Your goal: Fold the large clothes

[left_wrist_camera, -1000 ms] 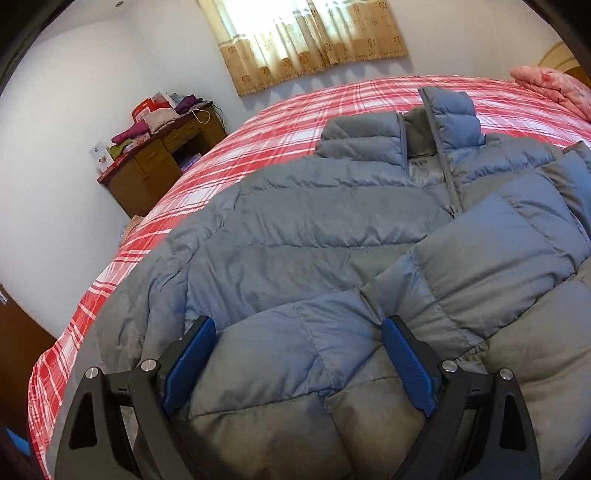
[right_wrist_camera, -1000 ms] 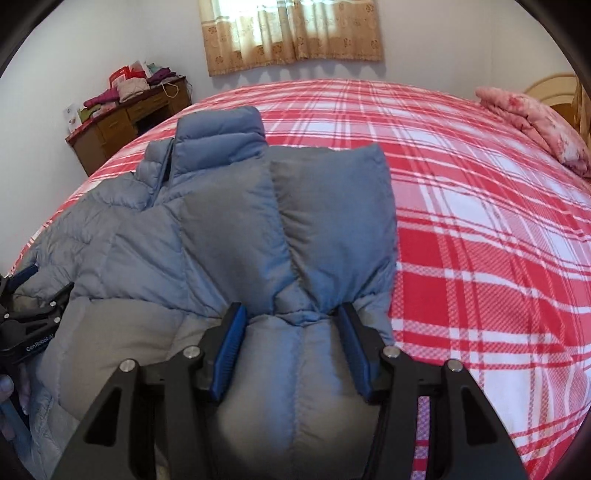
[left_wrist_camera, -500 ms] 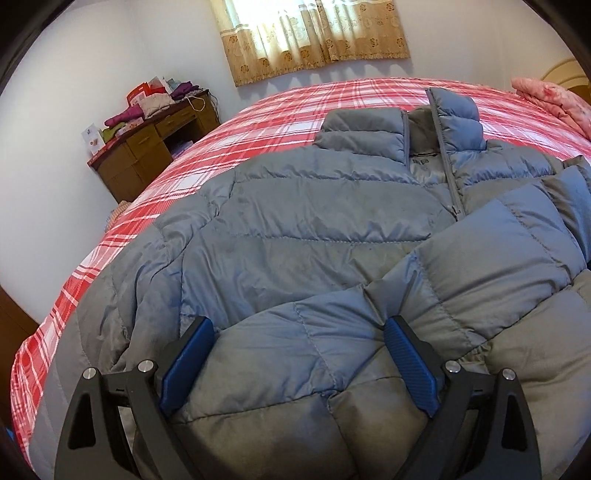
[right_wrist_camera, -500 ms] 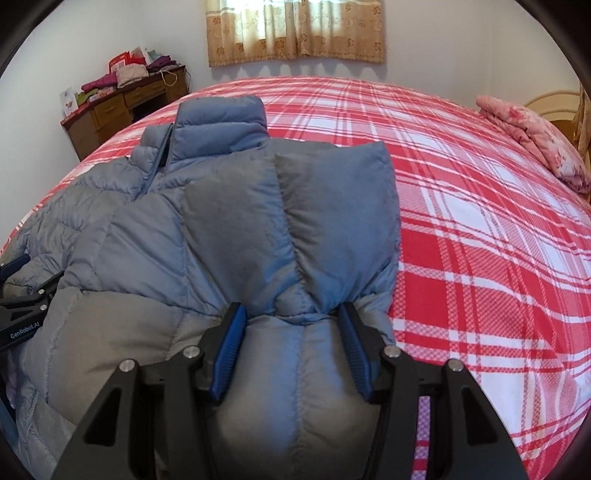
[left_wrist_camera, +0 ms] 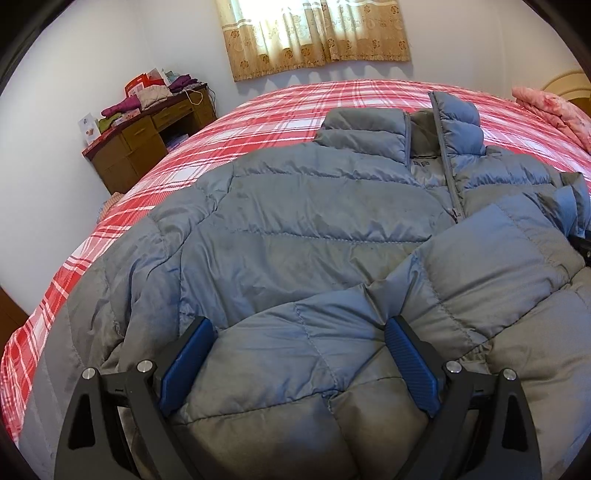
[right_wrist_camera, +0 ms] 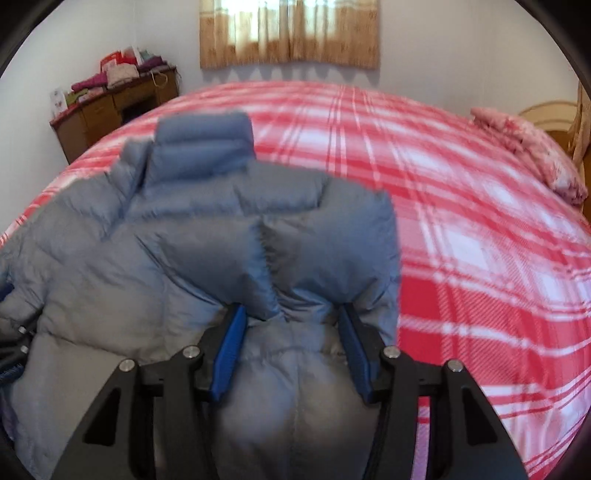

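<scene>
Holding the puffy grey-blue quilted down jacket (left_wrist_camera: 303,236) on the red plaid bed (right_wrist_camera: 461,229), my left hand-held gripper (left_wrist_camera: 299,354) straddles it wide, and my right hand-held gripper (right_wrist_camera: 291,336) pinches a bunched fold narrowly; I fear the slick padding slips free and springs open.

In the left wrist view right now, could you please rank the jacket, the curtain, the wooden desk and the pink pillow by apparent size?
1. Jacket, by far the largest; it lies nearest the camera.
2. Curtain.
3. Wooden desk.
4. Pink pillow, cut off at the frame edge, so its place is unsure.
</scene>
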### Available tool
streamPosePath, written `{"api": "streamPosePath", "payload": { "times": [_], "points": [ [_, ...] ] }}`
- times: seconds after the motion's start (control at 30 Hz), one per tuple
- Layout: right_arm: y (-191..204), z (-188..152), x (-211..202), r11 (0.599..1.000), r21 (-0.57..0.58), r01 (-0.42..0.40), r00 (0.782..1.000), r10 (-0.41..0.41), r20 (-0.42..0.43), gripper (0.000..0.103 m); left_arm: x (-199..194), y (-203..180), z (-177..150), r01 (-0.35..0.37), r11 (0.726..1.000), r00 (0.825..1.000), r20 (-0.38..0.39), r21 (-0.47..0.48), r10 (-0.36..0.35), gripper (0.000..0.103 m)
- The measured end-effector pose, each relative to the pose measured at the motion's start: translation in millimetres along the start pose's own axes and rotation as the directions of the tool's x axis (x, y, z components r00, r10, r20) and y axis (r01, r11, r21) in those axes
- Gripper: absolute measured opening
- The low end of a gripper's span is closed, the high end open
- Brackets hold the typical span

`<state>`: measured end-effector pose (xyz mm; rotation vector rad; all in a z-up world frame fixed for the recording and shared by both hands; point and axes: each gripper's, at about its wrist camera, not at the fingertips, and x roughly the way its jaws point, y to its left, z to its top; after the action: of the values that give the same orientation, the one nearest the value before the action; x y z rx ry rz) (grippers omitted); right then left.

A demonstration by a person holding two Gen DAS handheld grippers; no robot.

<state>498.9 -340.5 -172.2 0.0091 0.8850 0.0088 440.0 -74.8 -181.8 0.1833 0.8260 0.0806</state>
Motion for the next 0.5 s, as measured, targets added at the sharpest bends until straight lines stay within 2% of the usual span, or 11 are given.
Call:
{"api": "streamPosePath", "payload": {
  "times": [0.17,0.3,0.43,0.5],
  "points": [
    [-2,-4,-15,1.0,0.002,0.013,1.0,-0.013,0.001,0.057,0,3,-1,0.005,1.0,1.0,-0.001,-0.003,-0.005,0.095],
    [7,-22,-53,0.998,0.009,-0.065,0.997,0.064,0.039,0.067,0,5,-1,0.007,1.0,1.0,-0.002,-0.004,-0.007,0.095],
    [24,-40,-42,0.997,-0.073,-0.035,0.999,0.035,-0.012,0.067,1,5,-1,0.007,1.0,1.0,-0.002,-0.003,-0.007,0.095],
    [23,-42,-36,0.998,-0.059,-0.032,0.999,0.031,-0.018,0.067,1,5,-1,0.008,1.0,1.0,-0.002,-0.004,-0.008,0.095]
  ]
}}
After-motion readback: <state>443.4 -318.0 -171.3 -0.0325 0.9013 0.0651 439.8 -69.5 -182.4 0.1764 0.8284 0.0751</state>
